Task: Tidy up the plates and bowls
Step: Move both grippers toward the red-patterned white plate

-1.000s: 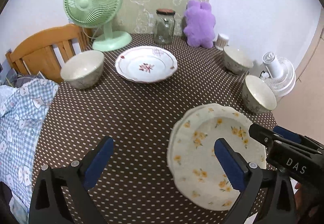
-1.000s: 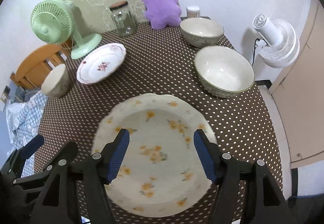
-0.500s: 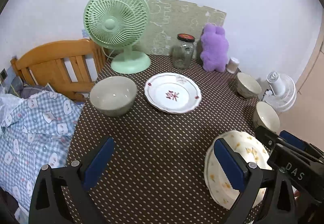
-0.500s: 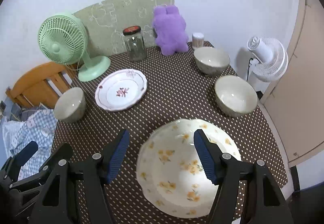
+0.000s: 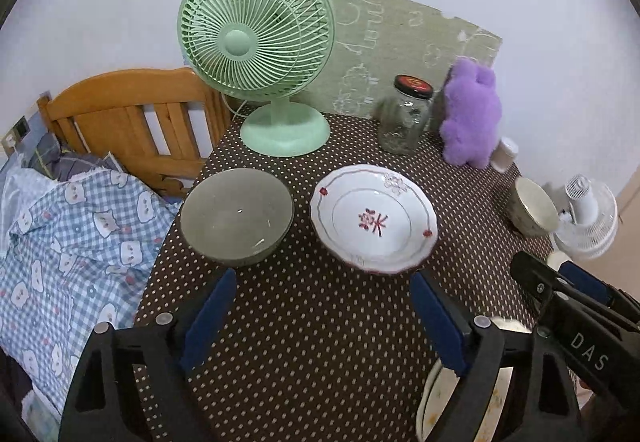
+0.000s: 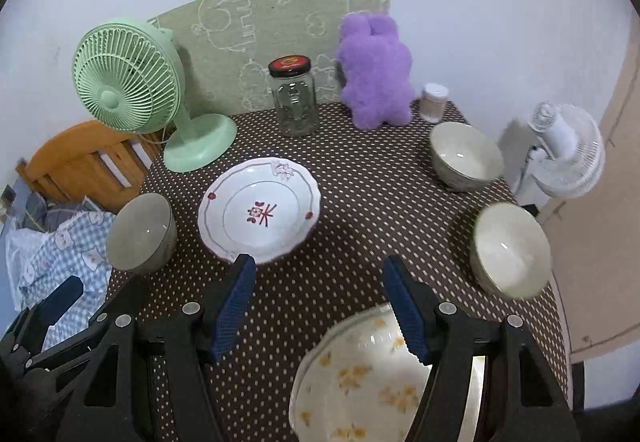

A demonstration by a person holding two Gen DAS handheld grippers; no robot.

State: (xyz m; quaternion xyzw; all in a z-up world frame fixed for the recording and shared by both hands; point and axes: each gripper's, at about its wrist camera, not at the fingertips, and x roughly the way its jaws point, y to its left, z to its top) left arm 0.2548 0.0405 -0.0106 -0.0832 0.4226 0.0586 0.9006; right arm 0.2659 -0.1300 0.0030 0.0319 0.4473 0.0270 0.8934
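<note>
Both grippers hang above the near edge of the table (image 6: 360,202) with nothing between their blue pads. The left gripper (image 5: 320,318) is spread wide, and the right gripper (image 6: 320,306) is likewise released.

In the right wrist view, the red-flowered plate (image 6: 260,212) lies near the table's middle, at about 11 o'clock from the right gripper. The grey bowl (image 6: 142,232) stands just beside it at its 9 o'clock, close to the table's left edge and apart from the plate. The yellow-flowered plate (image 6: 360,374) lies at the near edge, at 6 o'clock, partly hidden behind the right gripper's fingers. A cream bowl (image 6: 510,248) stands at 3 o'clock by the right edge, and a second cream bowl (image 6: 464,156) stands farther back at about 1 o'clock, the two well apart.

Along the back stand a green fan (image 6: 132,82) at 10 o'clock, a glass jar (image 6: 296,98) with a dark lid at 12 o'clock, a purple plush toy (image 6: 376,70) just right of the jar, and a small white container (image 6: 434,102) beside the toy. A white fan (image 6: 568,154) stands off the table at 2 o'clock
</note>
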